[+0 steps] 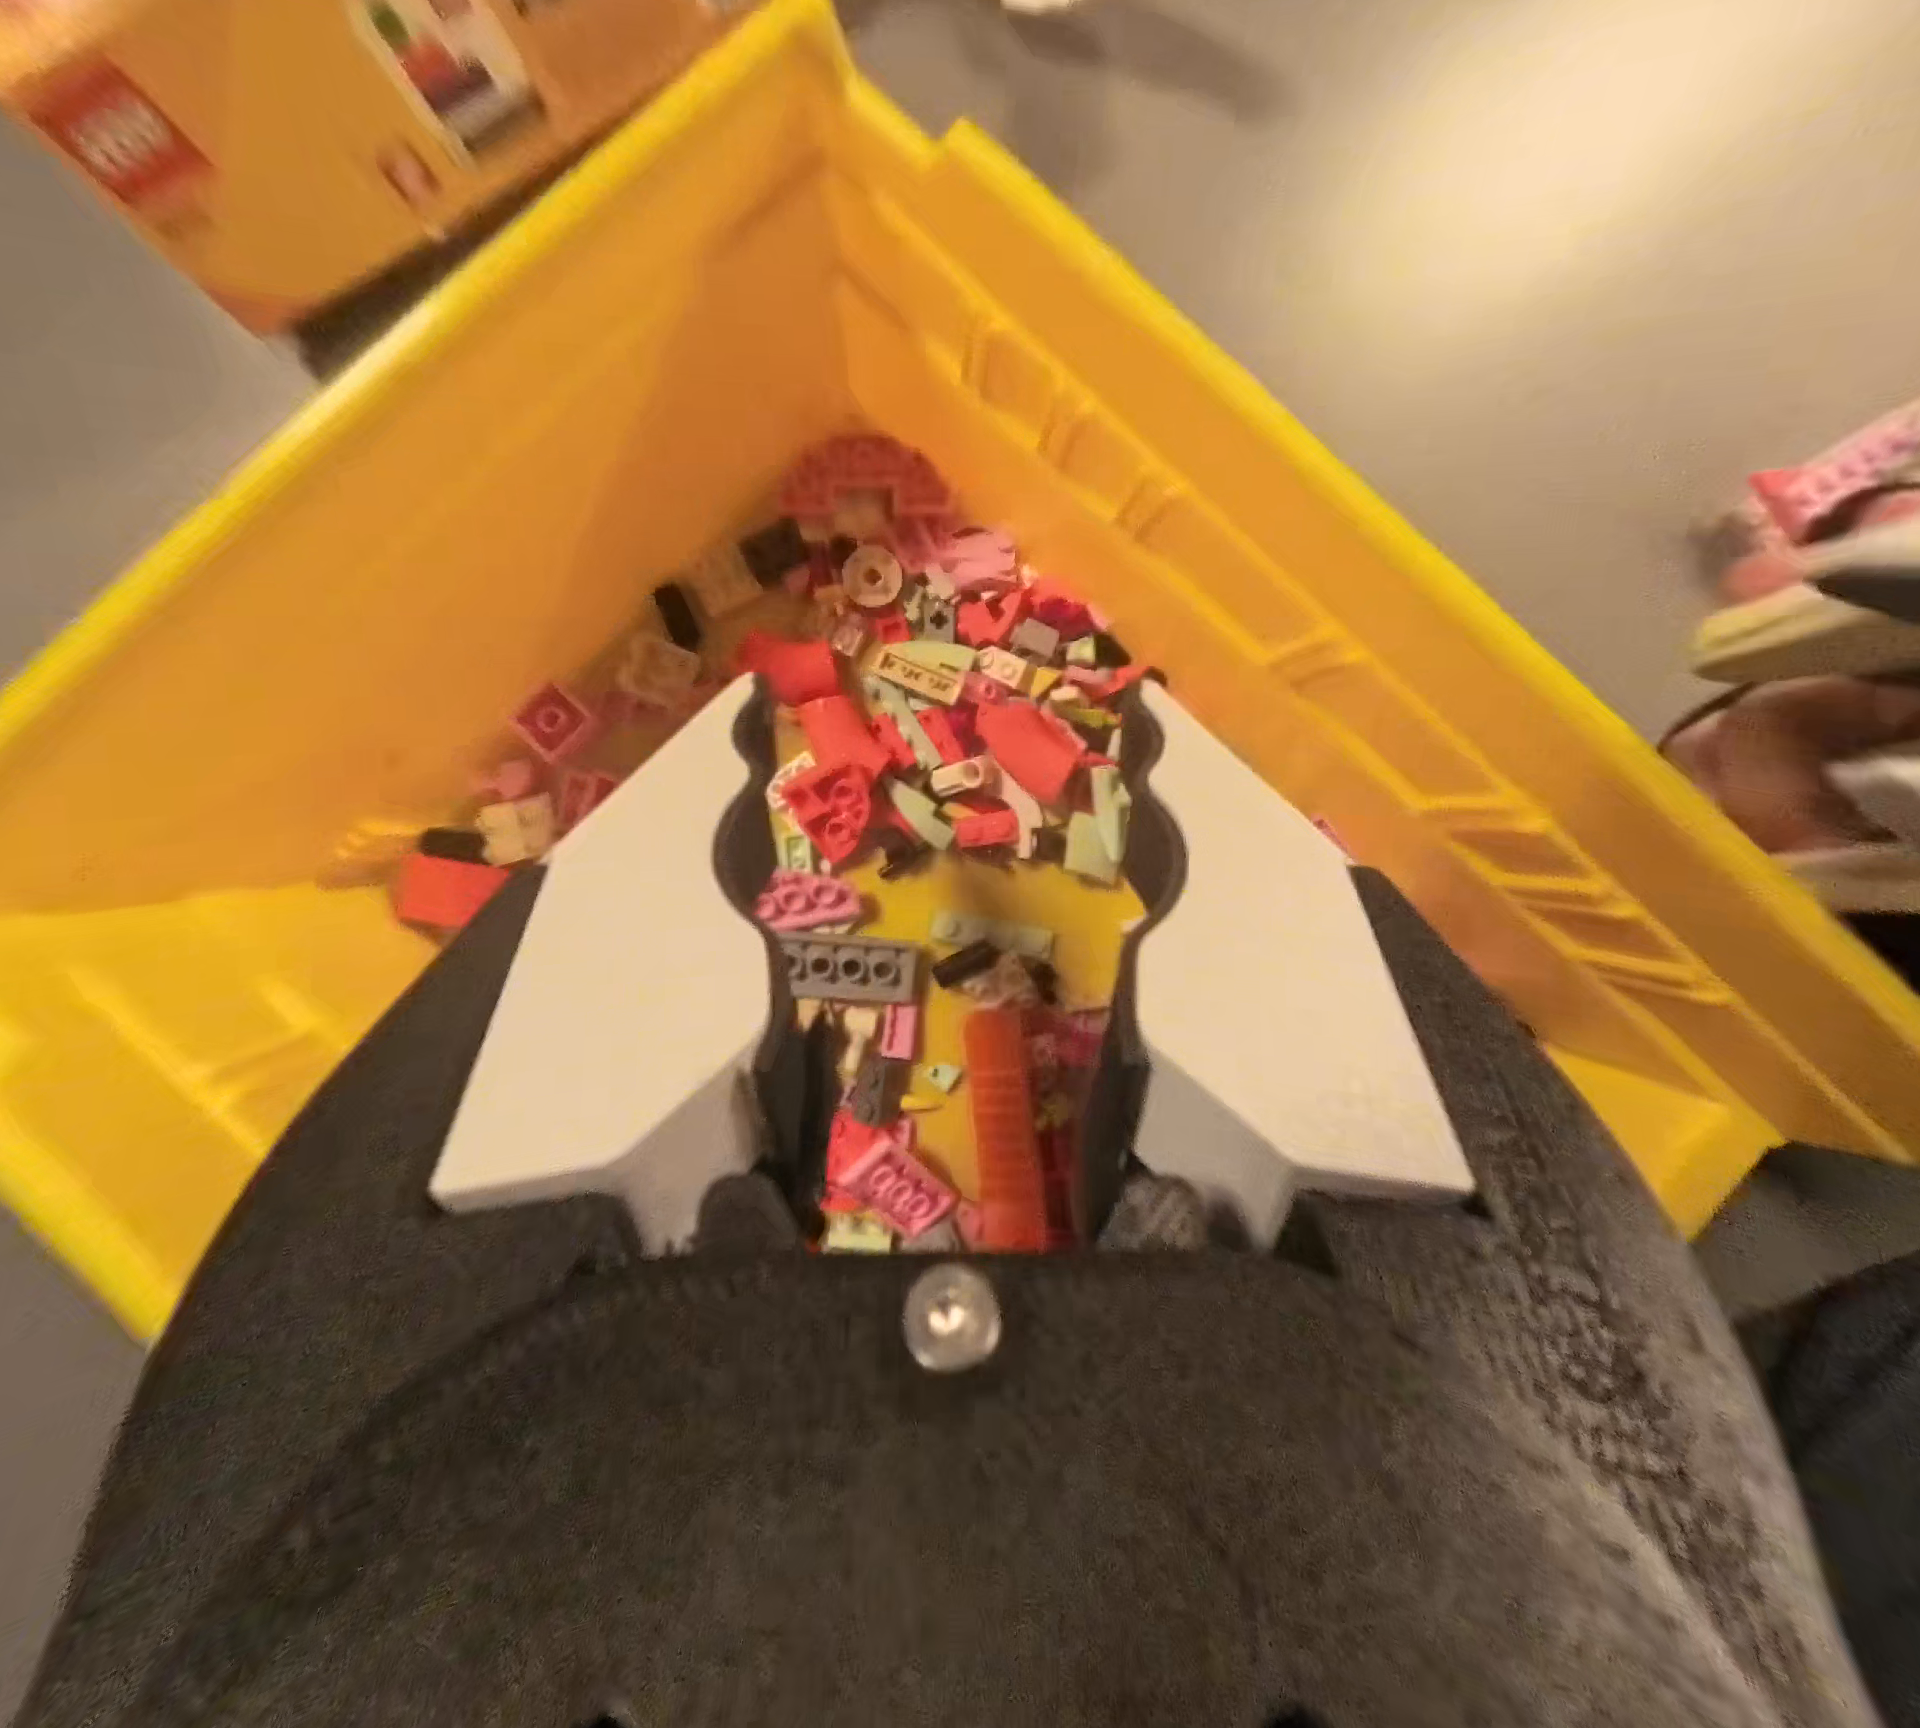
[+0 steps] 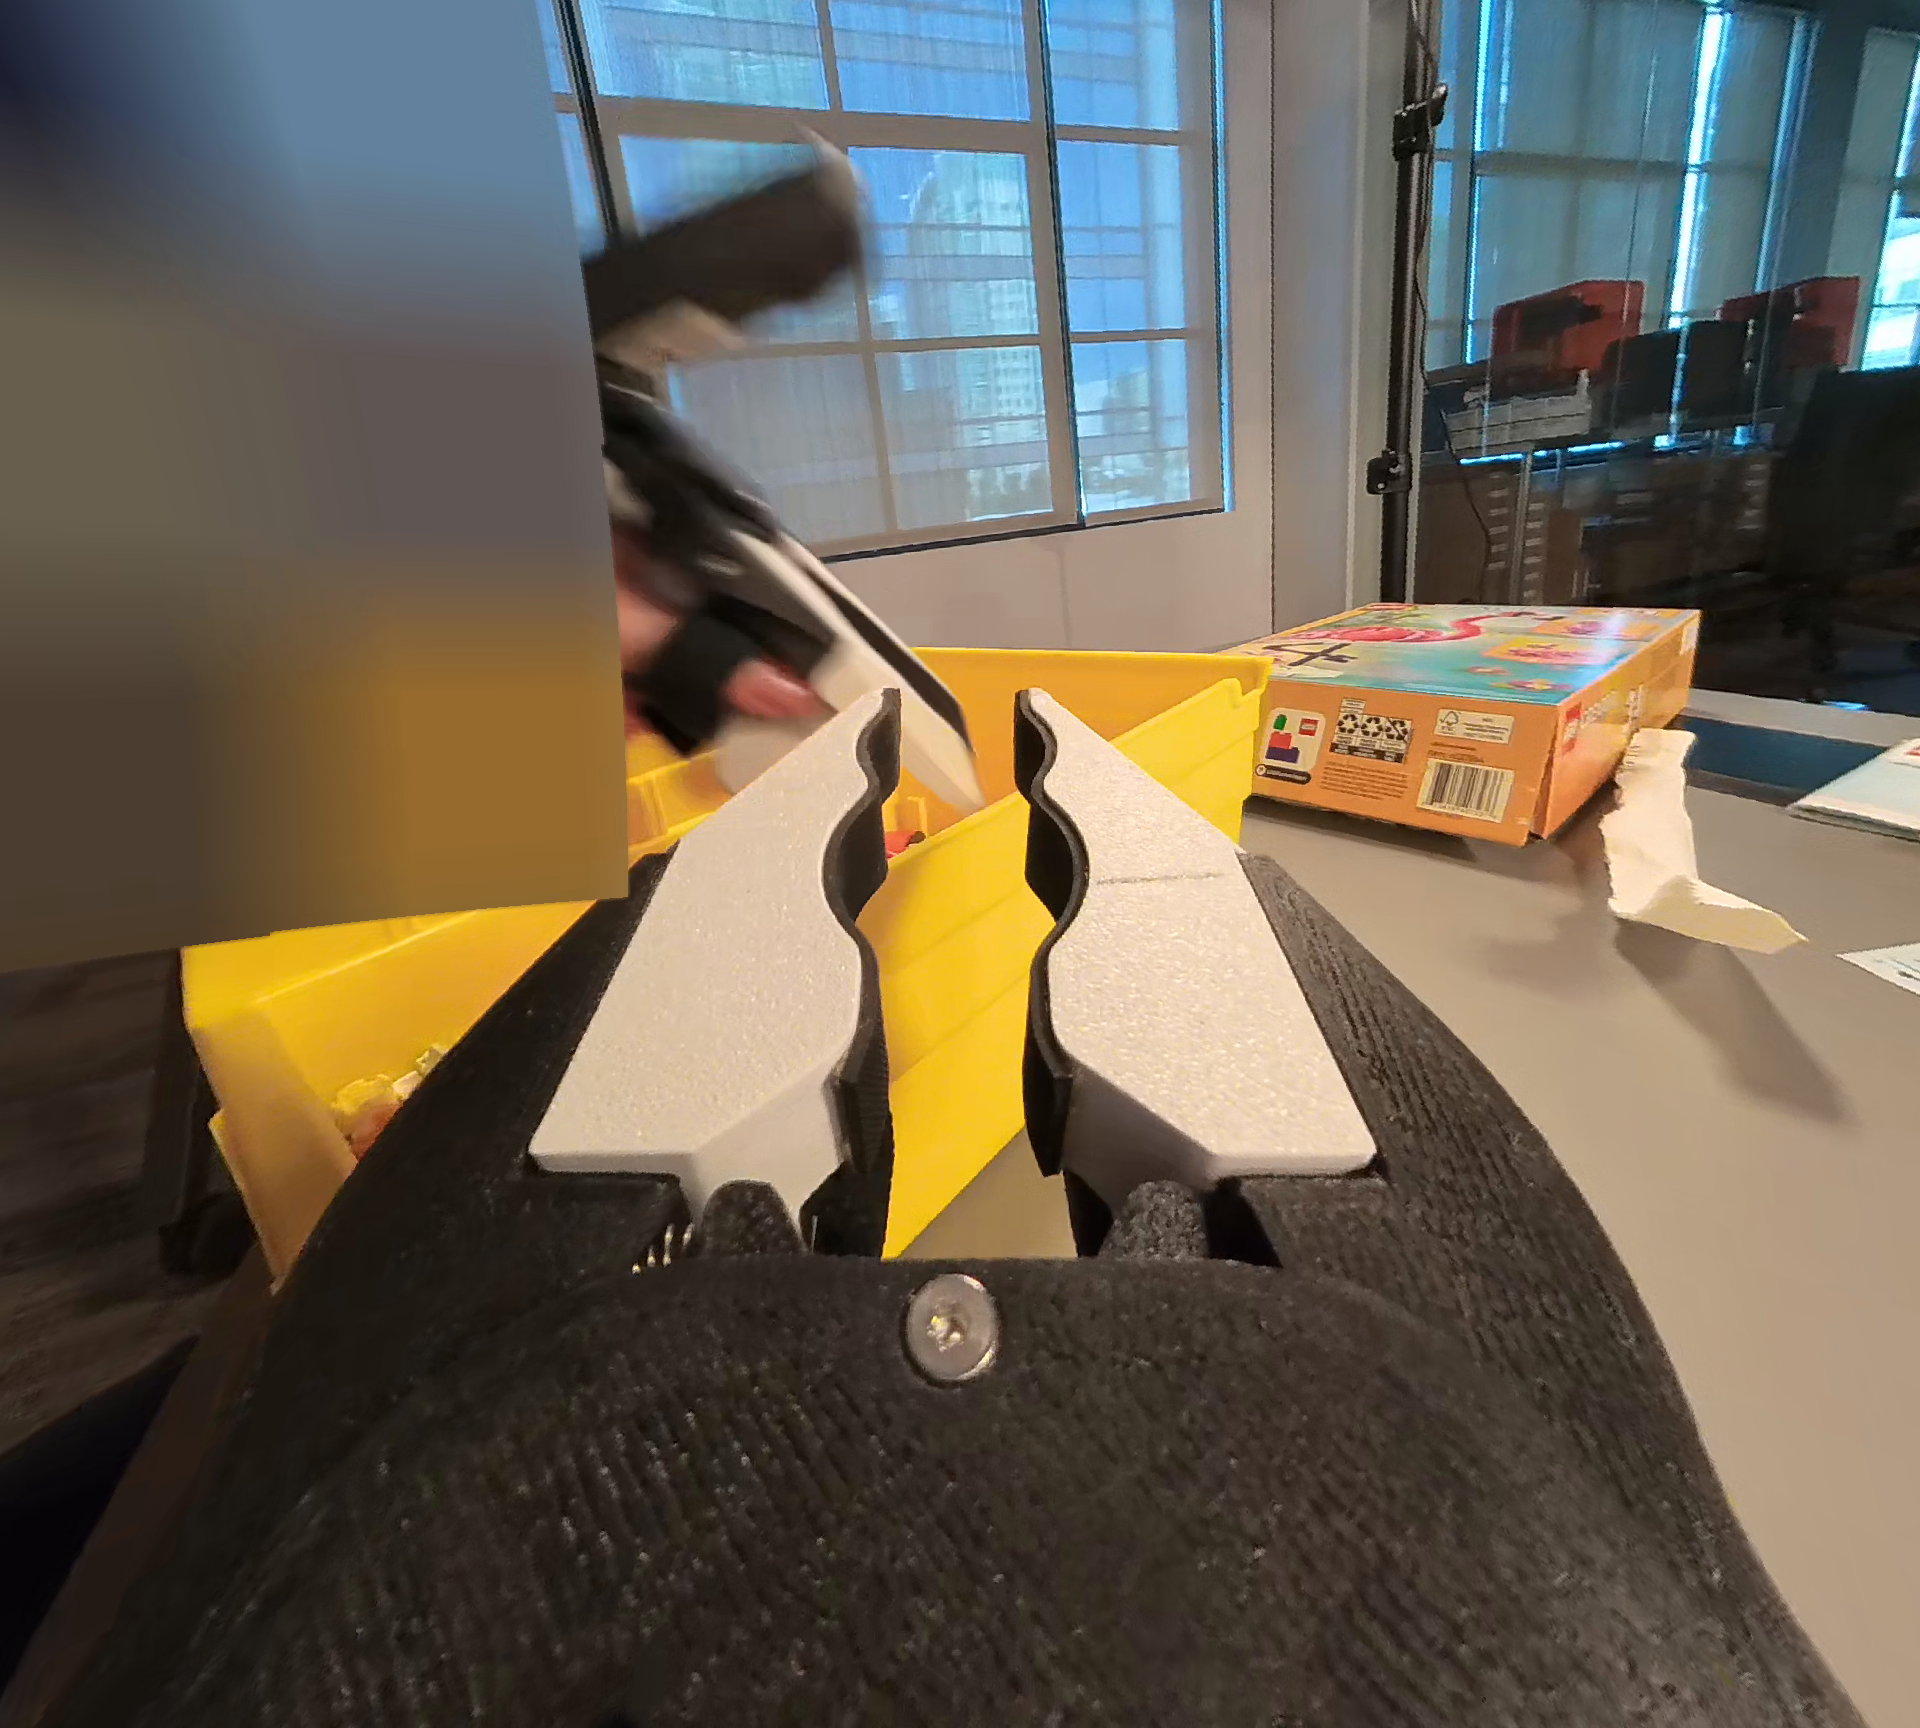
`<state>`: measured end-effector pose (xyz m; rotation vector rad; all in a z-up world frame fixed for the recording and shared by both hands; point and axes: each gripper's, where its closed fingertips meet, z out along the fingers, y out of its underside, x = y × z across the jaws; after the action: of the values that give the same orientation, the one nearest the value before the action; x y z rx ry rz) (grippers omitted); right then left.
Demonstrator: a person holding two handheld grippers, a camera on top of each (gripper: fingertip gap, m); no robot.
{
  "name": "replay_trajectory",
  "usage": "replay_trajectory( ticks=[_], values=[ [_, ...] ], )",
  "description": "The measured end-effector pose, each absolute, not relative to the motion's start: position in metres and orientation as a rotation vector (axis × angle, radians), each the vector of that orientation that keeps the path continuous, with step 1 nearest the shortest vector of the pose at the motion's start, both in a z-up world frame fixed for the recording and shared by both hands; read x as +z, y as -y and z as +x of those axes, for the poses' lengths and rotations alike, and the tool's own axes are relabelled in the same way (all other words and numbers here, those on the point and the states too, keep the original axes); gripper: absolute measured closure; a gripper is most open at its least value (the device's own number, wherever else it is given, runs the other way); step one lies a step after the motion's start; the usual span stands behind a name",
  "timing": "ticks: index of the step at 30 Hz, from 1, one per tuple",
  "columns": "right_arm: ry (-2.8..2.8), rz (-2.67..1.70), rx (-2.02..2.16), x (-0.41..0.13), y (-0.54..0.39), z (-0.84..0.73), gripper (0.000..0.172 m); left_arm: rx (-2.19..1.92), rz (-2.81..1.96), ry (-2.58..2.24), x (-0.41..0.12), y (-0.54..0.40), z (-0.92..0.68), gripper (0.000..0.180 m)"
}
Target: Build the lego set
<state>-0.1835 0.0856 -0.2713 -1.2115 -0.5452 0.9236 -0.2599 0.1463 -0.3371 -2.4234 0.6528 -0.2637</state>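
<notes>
My left gripper is open and points down into a yellow bin. It hangs over a heap of small toy bricks in red, pink, pale green and tan. Nothing sits between its pads. A grey studded plate and a long orange piece lie on the bin floor below the fingers. My right gripper is open and empty. It hovers outside the near wall of the same bin. The left gripper shows there too, blurred, reaching into the bin.
An orange toy-brick box lies on the grey table right of the bin, and also shows blurred in the left wrist view. Torn white paper lies beside it. A pink brick build is at the right edge. Windows stand behind.
</notes>
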Motion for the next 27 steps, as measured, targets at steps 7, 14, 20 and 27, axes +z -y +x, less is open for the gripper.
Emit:
replay_trajectory(
  ticks=[7, 14, 20, 27],
  values=[
    [0.494, -1.235, 0.973, -0.271, -0.091, -0.176, 0.153, -0.273, -2.630, -0.842, -0.380, -0.170, -0.266, 0.113],
    [0.467, -1.245, 0.996, -0.271, -0.095, -0.172, 0.153, -0.368, -2.570, -1.009, -0.393, -0.178, -0.249, 0.126],
    [0.449, -1.251, 1.014, -0.271, -0.096, -0.171, 0.153, -0.278, -2.491, -1.375, -0.401, -0.142, -0.241, 0.161],
    [0.452, -1.261, 1.024, -0.273, -0.097, -0.171, 0.153, -0.157, -2.748, -1.353, -0.401, -0.094, -0.281, 0.177]
  ],
)
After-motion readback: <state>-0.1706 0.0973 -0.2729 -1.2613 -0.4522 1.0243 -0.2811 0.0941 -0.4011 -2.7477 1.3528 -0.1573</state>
